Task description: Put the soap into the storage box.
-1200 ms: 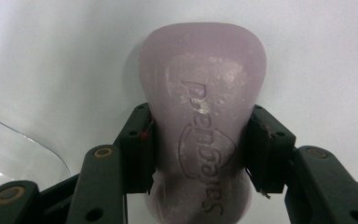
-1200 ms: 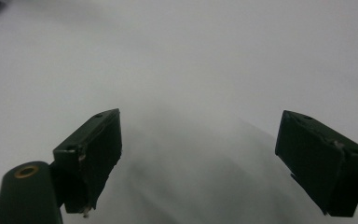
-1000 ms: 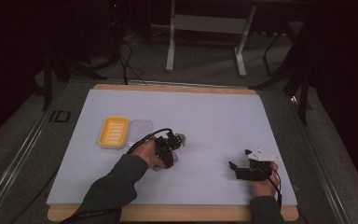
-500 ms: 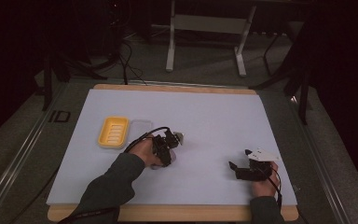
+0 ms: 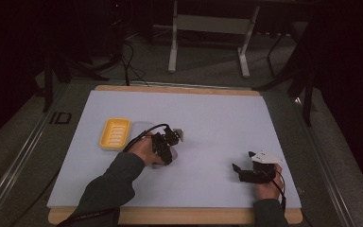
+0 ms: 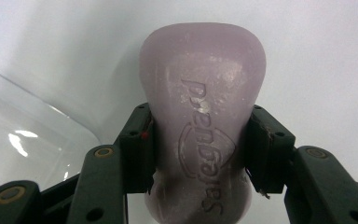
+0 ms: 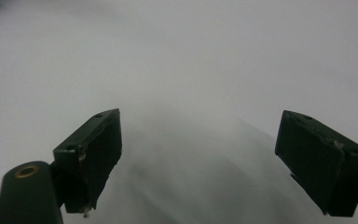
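— Where the left gripper (image 6: 198, 154) sits, left of the table's (image 5: 217, 113) middle, what is in it?
— A pale purple bar of soap (image 6: 200, 116), clamped at its waist between both jaws, lying on the white surface.
— And beside it?
— A clear lid (image 6: 23, 135) just to one side, and a yellow soap dish (image 5: 115, 133) nearer the left edge.
— The right gripper (image 7: 214, 158)?
— Jaws spread wide, nothing between them, near the front right corner.

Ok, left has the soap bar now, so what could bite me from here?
The left gripper clamps the soap bar only at its narrow waist, so the smooth bar may slip or twist. The clear lid lies close beside it and could get knocked. The yellow soap dish is light; a hard placement may shove it.
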A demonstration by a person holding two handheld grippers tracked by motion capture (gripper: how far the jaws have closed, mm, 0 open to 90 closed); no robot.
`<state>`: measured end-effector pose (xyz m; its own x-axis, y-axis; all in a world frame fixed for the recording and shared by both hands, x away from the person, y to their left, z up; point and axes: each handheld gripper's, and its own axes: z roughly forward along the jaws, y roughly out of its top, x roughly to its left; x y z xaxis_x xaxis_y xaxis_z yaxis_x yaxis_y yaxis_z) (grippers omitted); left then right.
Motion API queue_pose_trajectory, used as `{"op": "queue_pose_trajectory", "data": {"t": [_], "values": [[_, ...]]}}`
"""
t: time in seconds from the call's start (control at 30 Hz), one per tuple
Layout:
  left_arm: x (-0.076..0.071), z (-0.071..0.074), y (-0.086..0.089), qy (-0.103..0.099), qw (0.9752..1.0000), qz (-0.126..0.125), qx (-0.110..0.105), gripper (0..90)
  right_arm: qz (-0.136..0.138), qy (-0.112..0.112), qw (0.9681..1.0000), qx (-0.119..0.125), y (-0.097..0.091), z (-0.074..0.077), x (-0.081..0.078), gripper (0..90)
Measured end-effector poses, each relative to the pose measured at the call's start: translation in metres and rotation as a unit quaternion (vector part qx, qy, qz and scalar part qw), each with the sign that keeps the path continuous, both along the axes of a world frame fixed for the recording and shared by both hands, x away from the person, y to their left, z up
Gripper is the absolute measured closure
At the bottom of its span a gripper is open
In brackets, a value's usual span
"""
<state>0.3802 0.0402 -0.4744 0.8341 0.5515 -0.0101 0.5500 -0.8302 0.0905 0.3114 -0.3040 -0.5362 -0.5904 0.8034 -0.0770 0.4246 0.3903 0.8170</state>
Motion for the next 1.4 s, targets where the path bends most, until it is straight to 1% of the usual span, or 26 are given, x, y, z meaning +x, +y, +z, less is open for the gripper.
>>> {"op": "queue_pose_trajectory", "data": {"t": [0.07, 0.2, 0.3, 0.4, 0.77, 1.07, 1.17, 1.4], "values": [[0.001, 0.002, 0.002, -0.001, 1.0000, 0.005, -0.004, 50.1, 0.000, 0.000, 1.0000, 0.000, 0.000, 0.000, 0.000, 14.3], [0.003, 0.005, 0.005, -0.002, 1.0000, 0.007, -0.001, 50.1, 0.000, -0.001, 1.0000, 0.001, 0.000, 0.000, 0.000, 14.3], [0.004, 0.008, 0.006, -0.003, 0.9999, 0.010, -0.005, 50.1, 0.000, -0.001, 1.0000, 0.001, 0.000, 0.000, 0.000, 14.3], [0.004, 0.010, 0.008, -0.001, 0.9999, 0.012, -0.009, 50.1, 0.000, -0.001, 1.0000, 0.001, 0.000, 0.000, 0.000, 14.3], [0.006, 0.018, 0.010, -0.004, 0.9998, 0.013, -0.012, 50.1, 0.000, -0.001, 1.0000, 0.001, 0.000, 0.000, 0.000, 14.3], [0.008, 0.022, 0.014, -0.009, 0.9996, 0.023, -0.016, 50.1, 0.000, -0.001, 1.0000, 0.001, 0.000, 0.000, 0.000, 14.3], [0.009, 0.023, 0.016, -0.008, 0.9997, 0.021, -0.013, 50.1, 0.000, -0.001, 1.0000, 0.001, 0.000, 0.000, 0.000, 14.3], [0.011, 0.026, 0.020, -0.009, 0.9993, 0.030, -0.019, 50.1, 0.000, 0.000, 1.0000, 0.000, 0.000, 0.000, 0.000, 14.3]]}}
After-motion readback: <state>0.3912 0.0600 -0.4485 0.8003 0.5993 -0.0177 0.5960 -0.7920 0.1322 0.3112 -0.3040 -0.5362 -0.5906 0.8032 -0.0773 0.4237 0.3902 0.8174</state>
